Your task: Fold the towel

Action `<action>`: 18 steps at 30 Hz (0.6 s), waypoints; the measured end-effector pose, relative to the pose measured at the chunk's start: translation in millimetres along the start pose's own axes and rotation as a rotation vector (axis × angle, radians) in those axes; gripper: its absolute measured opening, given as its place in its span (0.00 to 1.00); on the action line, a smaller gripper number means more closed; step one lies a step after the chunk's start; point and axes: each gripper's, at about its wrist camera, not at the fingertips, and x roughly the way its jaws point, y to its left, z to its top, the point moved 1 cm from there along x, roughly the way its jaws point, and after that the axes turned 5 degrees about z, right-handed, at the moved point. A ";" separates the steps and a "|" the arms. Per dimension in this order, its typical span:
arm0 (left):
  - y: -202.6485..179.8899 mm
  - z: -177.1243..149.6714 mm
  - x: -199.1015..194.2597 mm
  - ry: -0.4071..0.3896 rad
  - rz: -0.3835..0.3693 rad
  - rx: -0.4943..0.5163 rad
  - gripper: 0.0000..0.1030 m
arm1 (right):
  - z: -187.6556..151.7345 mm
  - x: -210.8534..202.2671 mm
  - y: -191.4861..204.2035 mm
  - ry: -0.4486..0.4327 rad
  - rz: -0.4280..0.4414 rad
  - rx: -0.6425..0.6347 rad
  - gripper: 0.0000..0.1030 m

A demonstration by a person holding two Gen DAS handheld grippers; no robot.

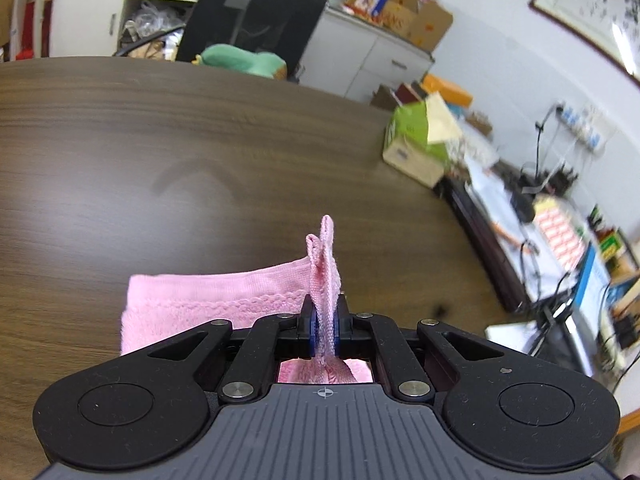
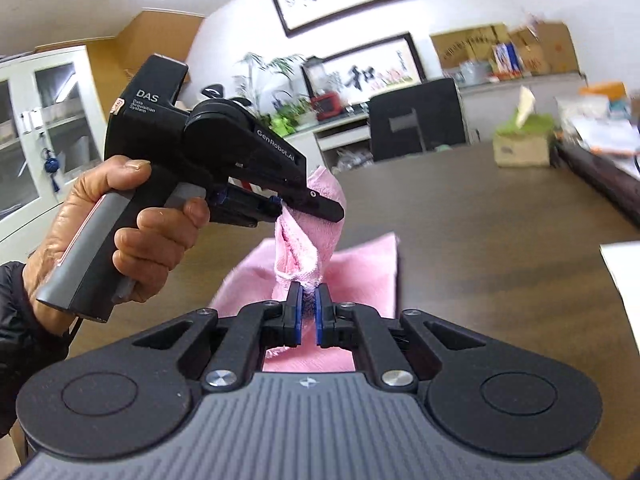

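Pinched between the near-closed blue pads of the right gripper, one pink towel hangs over the dark wood table, while at ten o'clock a hand holds the left gripper, marked "DAS" and "GenRobot.AI", likewise clamped on it.

Dark wood-grain table fills the left wrist view, broad and mostly bare. Pink towel spreads on it at the near edge. Over at the far right corner sits a cardboard box with green on top. The right wrist view catches a white sheet at the right edge.
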 end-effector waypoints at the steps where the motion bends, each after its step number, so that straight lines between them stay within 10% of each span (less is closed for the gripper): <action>1: -4.5 -1.3 4.2 0.005 0.019 0.021 0.10 | -0.6 2.0 -4.1 0.010 0.004 0.025 0.07; 8: -26.3 5.6 -16.6 -0.106 0.081 0.109 0.37 | 0.3 5.4 -23.0 0.045 0.010 0.164 0.11; 12: -28.2 4.9 -42.7 -0.231 0.118 0.150 0.75 | 3.0 -9.9 -26.2 0.035 -0.006 0.178 0.15; 16: -11.6 -11.2 -54.0 -0.243 0.135 0.155 0.70 | 5.7 -25.2 -29.4 0.024 -0.023 0.191 0.50; 18: 1.9 -22.5 -54.6 -0.204 0.123 0.136 0.64 | 7.1 -32.8 -31.0 0.019 -0.031 0.198 0.50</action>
